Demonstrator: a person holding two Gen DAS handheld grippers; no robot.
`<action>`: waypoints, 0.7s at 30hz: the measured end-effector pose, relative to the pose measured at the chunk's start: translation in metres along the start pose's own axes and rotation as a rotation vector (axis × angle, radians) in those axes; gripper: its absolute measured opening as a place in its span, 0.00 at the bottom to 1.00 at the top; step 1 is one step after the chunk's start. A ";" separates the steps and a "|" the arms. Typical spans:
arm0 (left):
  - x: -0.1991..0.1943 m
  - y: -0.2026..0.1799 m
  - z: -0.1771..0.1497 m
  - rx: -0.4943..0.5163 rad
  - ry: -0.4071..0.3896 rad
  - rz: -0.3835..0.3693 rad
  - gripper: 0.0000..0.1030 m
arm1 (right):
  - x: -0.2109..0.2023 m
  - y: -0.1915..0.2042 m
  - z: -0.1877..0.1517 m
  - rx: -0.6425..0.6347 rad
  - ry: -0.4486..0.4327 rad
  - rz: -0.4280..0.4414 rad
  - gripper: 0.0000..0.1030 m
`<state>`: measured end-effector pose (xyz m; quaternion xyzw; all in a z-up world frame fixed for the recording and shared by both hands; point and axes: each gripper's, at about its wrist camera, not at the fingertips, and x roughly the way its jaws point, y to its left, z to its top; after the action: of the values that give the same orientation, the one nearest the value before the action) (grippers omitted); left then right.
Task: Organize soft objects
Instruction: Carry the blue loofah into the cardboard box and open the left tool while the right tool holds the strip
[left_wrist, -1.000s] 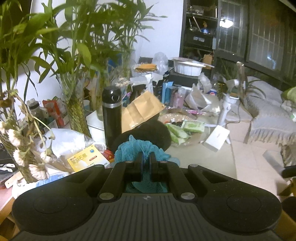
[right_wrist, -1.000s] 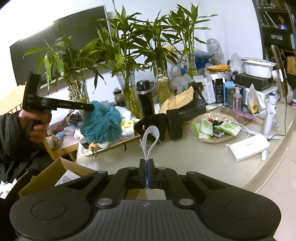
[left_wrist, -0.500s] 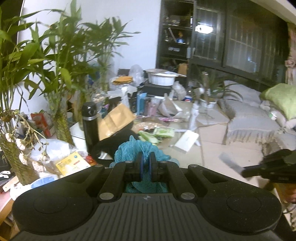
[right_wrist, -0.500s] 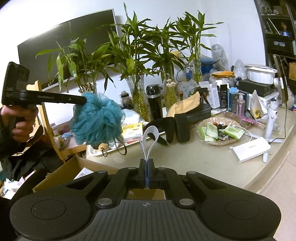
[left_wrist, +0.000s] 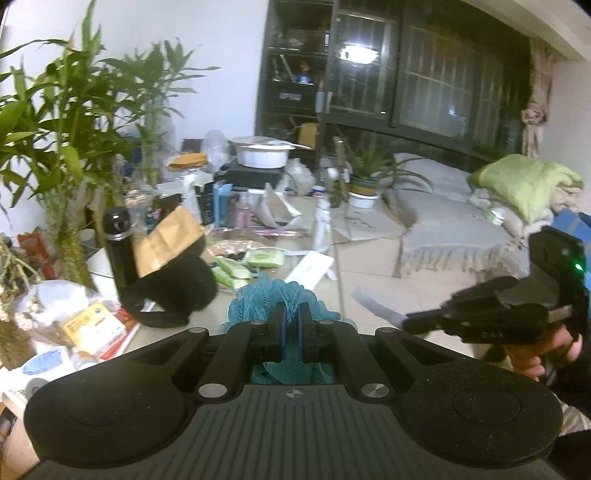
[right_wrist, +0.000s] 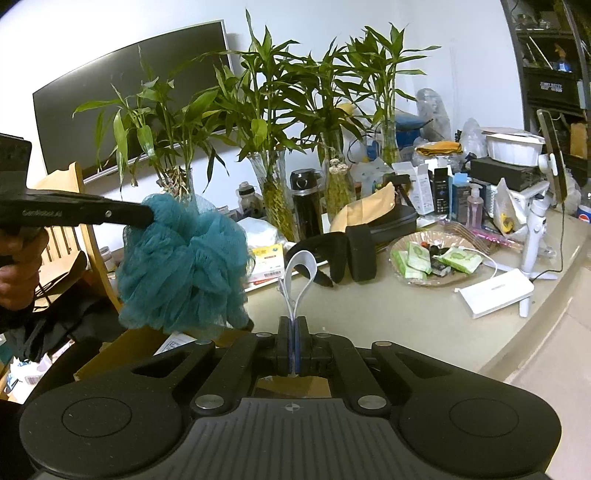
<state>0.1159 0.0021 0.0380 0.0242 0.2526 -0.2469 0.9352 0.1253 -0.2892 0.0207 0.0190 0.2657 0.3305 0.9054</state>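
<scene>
Loofah (right_wrist: 184, 262): teal mesh. Ribbon loop (right_wrist: 300, 273): white/pale grey. Both hand-held grippers matte black, left (right_wrist: 147, 216), right (right_wrist: 293, 345); blue pads (left_wrist: 282, 332) on the left one. Counter (right_wrist: 406, 317): beige. Flask (right_wrist: 306, 206): black. Envelope (right_wrist: 364, 212): tan. Packets (right_wrist: 417, 258) in the dish: light green. Power bank (right_wrist: 496, 291): white. Bamboo (right_wrist: 273, 107): green leaves. Cushion (left_wrist: 528, 181): lime green. Bedspread (left_wrist: 454, 229): grey, fringed edge.

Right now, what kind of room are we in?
Most likely a lived-in living room at home. A big wall-mounted TV hangs behind vases of lucky bamboo, a sofa with a fringed cover sits across the floor, and the cluttered table holds household odds and ends.
</scene>
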 end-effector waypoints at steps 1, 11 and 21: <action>0.001 -0.003 0.000 0.004 0.001 -0.009 0.06 | -0.002 -0.001 0.002 0.000 -0.003 -0.002 0.04; 0.019 -0.032 -0.012 -0.004 0.040 -0.127 0.17 | -0.020 -0.005 0.008 0.004 -0.037 -0.028 0.04; 0.030 -0.043 -0.043 0.067 0.086 -0.020 0.60 | -0.032 0.000 -0.005 0.015 -0.029 -0.021 0.04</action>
<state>0.0986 -0.0421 -0.0107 0.0637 0.2846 -0.2633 0.9196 0.1020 -0.3090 0.0310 0.0276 0.2549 0.3186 0.9125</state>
